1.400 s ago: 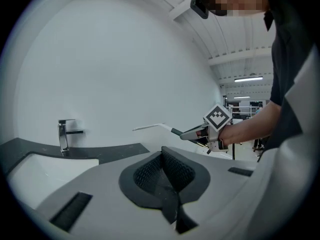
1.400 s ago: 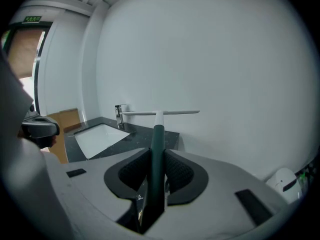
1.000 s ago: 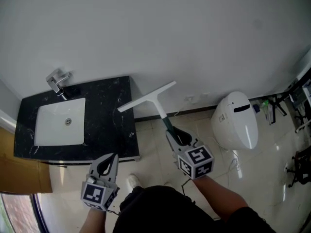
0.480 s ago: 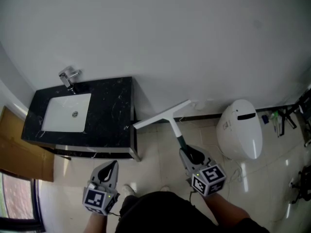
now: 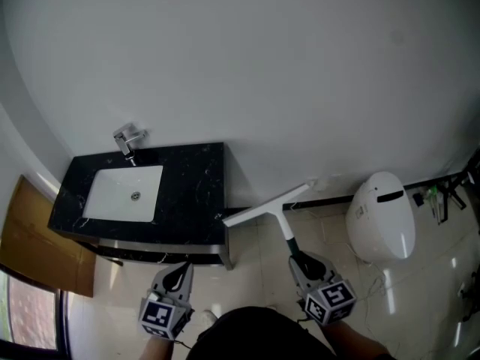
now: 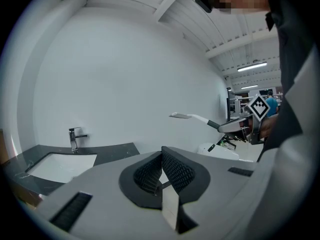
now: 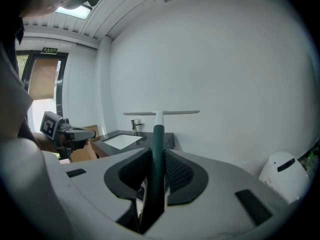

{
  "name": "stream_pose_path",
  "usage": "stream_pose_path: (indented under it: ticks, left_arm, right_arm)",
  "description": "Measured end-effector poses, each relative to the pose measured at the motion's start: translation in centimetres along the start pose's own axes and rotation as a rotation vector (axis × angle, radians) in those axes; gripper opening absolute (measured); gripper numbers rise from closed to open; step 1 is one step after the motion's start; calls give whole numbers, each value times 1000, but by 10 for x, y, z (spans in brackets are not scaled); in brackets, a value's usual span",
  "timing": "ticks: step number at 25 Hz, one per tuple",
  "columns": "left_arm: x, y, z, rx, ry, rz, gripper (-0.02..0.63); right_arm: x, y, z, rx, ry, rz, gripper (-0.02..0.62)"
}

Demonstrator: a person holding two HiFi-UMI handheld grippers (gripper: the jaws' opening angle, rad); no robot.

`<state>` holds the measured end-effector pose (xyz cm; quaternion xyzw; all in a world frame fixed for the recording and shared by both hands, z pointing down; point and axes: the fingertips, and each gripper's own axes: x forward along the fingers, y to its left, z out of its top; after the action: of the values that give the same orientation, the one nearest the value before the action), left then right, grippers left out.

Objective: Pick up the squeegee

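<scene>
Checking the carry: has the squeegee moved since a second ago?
Yes: the squeegee has shifted from over the counter edge, toward the toilet.

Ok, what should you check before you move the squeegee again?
1. The right gripper pinches the squeegee handle: ok.
2. The left gripper is shut, with nothing in it: ok.
3. The blade is up in the air, above the black sink counter: ok.
4. The toilet is off to the side, apart from the squeegee: ok.
5. The blade is not touching the white wall: cannot tell.
</scene>
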<state>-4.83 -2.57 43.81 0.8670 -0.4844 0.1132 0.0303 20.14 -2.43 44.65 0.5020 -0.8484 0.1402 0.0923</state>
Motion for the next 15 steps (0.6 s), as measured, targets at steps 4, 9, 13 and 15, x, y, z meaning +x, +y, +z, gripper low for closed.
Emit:
stream_pose_path:
  ticks: [4,9,13,15]
  left_arm:
    - [-2,6,-1,11,-7,-37,2]
    - [-3,13,-2,11,-18,-62,2]
    - [-7,19,-3,5,-27,-61,2]
    - [-9,20,-4,-3,-26,-55,2]
  right_arm:
    - [3,10,9,-2,-26,-27,98]
    - [8,21,17,-25,-41,-39,98]
    - [9,26,19,-55,-52,-47,98]
    - [8,28,20,-60,-51,-51,98]
